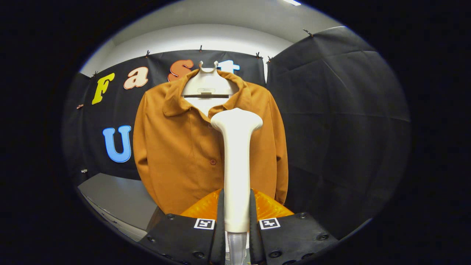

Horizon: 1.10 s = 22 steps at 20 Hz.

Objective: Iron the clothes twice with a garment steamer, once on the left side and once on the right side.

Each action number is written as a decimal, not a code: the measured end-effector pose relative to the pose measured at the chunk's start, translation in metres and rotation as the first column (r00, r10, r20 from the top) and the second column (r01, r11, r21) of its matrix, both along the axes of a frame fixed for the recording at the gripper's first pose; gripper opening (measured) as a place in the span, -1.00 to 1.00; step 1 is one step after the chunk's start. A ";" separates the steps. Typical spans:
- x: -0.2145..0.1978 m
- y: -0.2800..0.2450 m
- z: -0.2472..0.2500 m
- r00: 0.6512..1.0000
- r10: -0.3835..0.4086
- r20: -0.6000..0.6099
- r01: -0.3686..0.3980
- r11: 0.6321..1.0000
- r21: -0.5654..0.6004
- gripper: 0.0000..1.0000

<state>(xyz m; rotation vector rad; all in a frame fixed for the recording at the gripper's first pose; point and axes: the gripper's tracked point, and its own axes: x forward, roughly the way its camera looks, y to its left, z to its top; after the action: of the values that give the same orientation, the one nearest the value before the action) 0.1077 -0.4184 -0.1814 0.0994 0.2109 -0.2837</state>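
Steamer [236, 162] clamped between gripper [236, 215] fingers (upright), before hanging shirt [176, 147].

One garment steamer [236, 158], its handle clamped between the two fingers of one gripper [236, 217], its head pointing toward 12 o'clock. One brown-orange jacket [176, 154] hangs beyond the fingers, on one pale hanger [208, 82] at 12 o'clock from the steamer head. One button [212, 161] shows plainly on the jacket front, at about 9 o'clock from the steamer's handle; a second may sit just beside the steamer head, too hidden to be sure. Two square black-and-white markers: one marker [204, 223] on the left finger, another marker [269, 223] on the right. One grey tabletop [117, 198] lies at 8 o'clock from the jacket.
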 end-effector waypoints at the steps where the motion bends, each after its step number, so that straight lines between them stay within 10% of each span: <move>1: -0.002 0.000 -0.014 1.000 0.001 -0.018 -0.001 1.000 0.010 -0.42; 22: -0.100 0.039 -0.216 0.915 -0.016 -0.404 0.064 0.992 0.104 -0.41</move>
<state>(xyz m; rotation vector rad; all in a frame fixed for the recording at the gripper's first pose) 0.0079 -0.3798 -0.3971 0.1600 0.6374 -0.3313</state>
